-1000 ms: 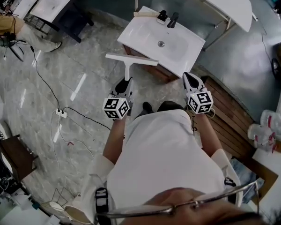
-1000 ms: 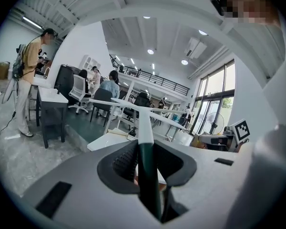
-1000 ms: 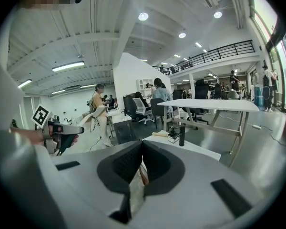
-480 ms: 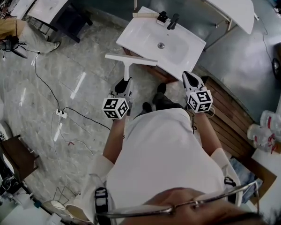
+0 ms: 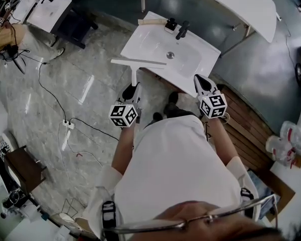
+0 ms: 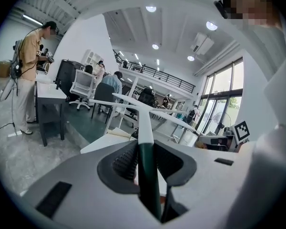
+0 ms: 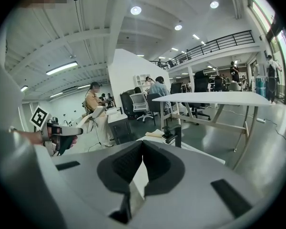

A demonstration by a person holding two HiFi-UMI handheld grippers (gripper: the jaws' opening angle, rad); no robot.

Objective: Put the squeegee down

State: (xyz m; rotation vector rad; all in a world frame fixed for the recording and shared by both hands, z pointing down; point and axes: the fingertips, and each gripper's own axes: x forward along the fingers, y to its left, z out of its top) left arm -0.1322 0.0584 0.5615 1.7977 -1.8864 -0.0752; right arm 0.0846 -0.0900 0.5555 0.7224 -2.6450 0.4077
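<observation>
Both tools have come closer to the white sink (image 5: 149, 40) than they were a second ago. The long white blade of the squeegee (image 5: 138, 62) now sits over the sink's near edge. Before, it was a little short of it.

The left tool (image 5: 132, 91) is clenched on the squeegee's dark green handle. The handle sticks out straight ahead and the blade lies crosswise at its far end. The squeegee is up in the air, not lying on anything.

The right tool (image 5: 202, 81) is beside the left one, well apart from it. Its jaws are pressed together at the tips with nothing in them.

A black tap (image 5: 182, 30) stands at the back of the sink. A black cable (image 5: 46, 86) runs over the shiny floor (image 5: 90, 109).
</observation>
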